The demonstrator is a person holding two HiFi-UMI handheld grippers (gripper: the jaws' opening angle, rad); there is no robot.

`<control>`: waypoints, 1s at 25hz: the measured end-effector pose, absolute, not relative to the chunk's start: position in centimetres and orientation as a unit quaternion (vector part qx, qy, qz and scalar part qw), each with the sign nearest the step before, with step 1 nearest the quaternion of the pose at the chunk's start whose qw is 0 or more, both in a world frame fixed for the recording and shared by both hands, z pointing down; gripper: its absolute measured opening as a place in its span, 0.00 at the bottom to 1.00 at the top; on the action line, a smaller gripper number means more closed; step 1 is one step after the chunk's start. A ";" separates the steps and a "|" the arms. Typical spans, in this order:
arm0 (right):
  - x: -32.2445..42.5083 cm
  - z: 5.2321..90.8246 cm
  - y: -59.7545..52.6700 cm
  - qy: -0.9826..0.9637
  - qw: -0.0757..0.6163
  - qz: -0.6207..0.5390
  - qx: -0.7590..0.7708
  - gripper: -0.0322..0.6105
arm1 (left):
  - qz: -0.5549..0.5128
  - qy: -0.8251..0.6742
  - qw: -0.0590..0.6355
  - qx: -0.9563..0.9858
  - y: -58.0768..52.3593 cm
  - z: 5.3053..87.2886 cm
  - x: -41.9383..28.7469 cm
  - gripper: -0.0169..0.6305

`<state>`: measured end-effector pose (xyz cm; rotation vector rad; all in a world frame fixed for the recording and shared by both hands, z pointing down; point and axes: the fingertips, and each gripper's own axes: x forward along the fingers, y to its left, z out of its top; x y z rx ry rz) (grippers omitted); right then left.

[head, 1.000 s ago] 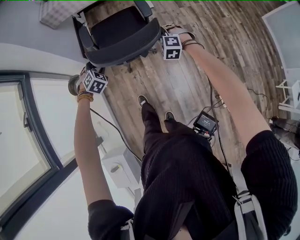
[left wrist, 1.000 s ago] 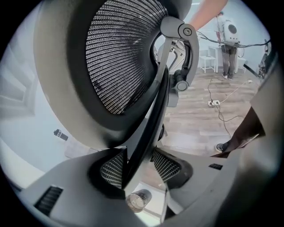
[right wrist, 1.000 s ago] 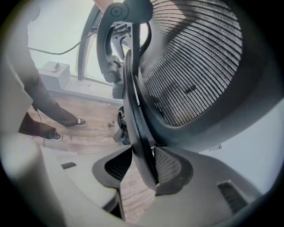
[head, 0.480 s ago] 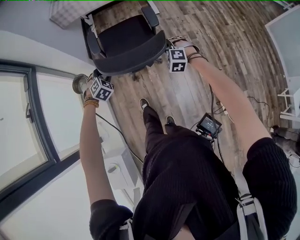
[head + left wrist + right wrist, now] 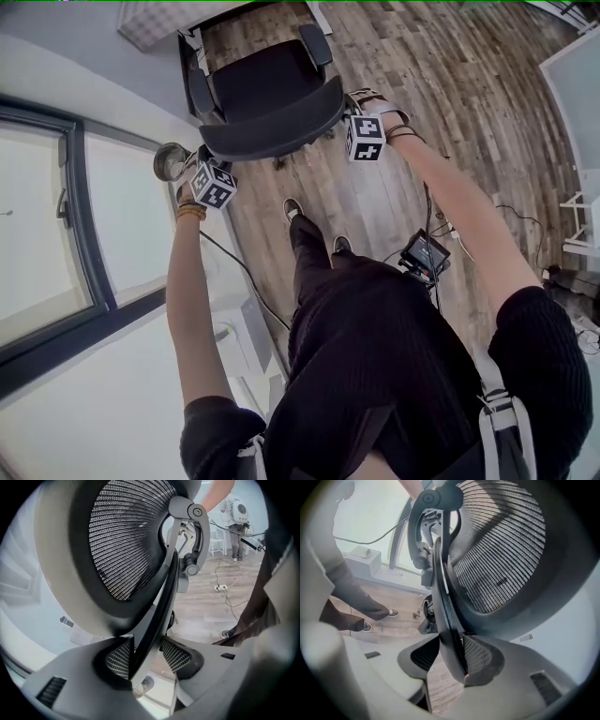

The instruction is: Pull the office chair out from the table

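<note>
The black office chair (image 5: 258, 80) stands at the top of the head view, its curved mesh backrest (image 5: 272, 127) turned toward me. My left gripper (image 5: 202, 157) is shut on the backrest's left edge, and my right gripper (image 5: 343, 105) is shut on its right edge. In the left gripper view the backrest's dark rim (image 5: 152, 616) runs between the pads (image 5: 117, 660) of the left gripper (image 5: 145, 656), below the mesh (image 5: 126, 550). In the right gripper view the rim (image 5: 445, 620) sits clamped in the right gripper (image 5: 452, 656), beside the mesh (image 5: 497, 559).
A tall window (image 5: 56, 216) and a pale wall run along the left. A round metal object (image 5: 172, 161) sits by the left gripper. A white box (image 5: 239, 337) and cables (image 5: 225, 253) lie on the wood floor (image 5: 450, 84). White shelving (image 5: 581, 206) stands at the right.
Both grippers and the chair have shifted together toward me, down and to the right in the head view. The grips on the backrest are unchanged.
</note>
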<state>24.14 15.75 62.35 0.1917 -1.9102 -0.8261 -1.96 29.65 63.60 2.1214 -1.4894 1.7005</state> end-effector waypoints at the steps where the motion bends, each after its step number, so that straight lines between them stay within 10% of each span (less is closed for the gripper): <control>1: 24.3 62.3 16.0 -0.792 0.500 -0.342 0.079 0.30 | 0.549 -0.481 0.021 0.683 29.9 63.5 -1.8 0.32; 13: 24.2 60.8 17.2 -0.809 0.482 -0.331 0.061 0.29 | 0.512 -0.582 -0.023 0.632 32.3 62.0 -3.7 0.43; 25: 27.7 48.4 25.9 -0.926 0.231 -0.217 0.203 0.17 | 0.235 -0.731 -0.016 0.640 40.6 51.6 2.8 0.40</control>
